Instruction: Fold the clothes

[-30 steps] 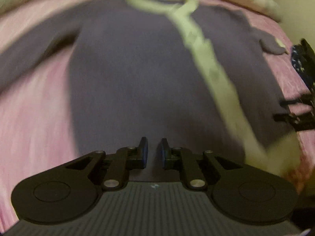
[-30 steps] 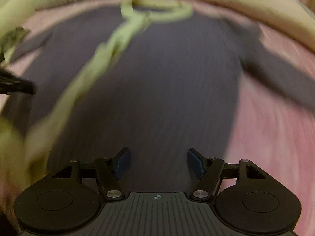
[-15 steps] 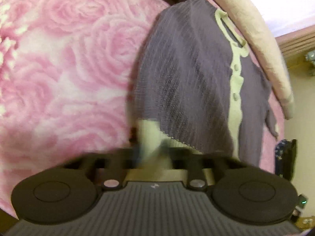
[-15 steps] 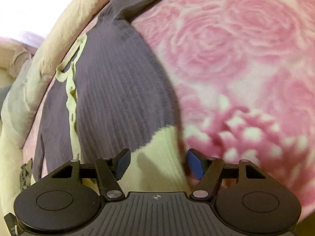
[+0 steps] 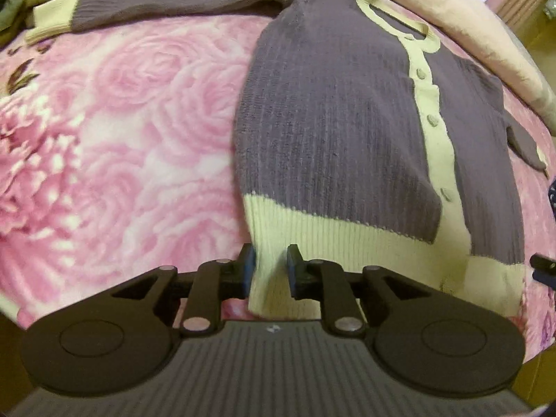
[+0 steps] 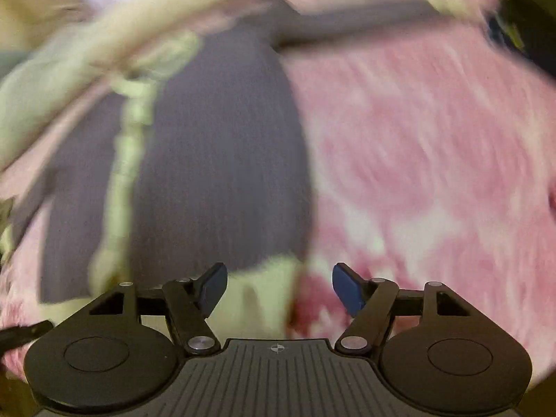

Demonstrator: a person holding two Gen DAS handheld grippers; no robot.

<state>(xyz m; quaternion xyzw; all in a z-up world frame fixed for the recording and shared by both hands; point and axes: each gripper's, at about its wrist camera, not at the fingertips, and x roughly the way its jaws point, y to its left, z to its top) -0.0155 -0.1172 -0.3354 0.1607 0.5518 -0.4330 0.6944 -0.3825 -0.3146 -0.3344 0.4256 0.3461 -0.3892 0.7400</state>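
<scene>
Purple ribbed-knit cardigan with cream trim [image 5: 333, 132] lies spread flat on the pink rose-print blanket [image 5: 121, 132], sleeves out. Your left gripper [image 5: 270, 271] has its fingers straddling the cream hem corner, not visibly clamped. Right gripper [image 6: 279, 288] is released wide over the opposite corner, view blurred. The knit looks soft, stretchy and floppy, so pinch the thicker hem band.

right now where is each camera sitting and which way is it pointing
Left wrist: sits on the left gripper, looks forward across the bedspread along the cardigan; its own fingers straddle the cream hem corner.
Right wrist: sits on the right gripper, looks up the cardigan's other bottom corner, heavily blurred; its fingers show spread wide.
Shared: both see the cardigan, its cream button strip and the pink bedspread.
</scene>
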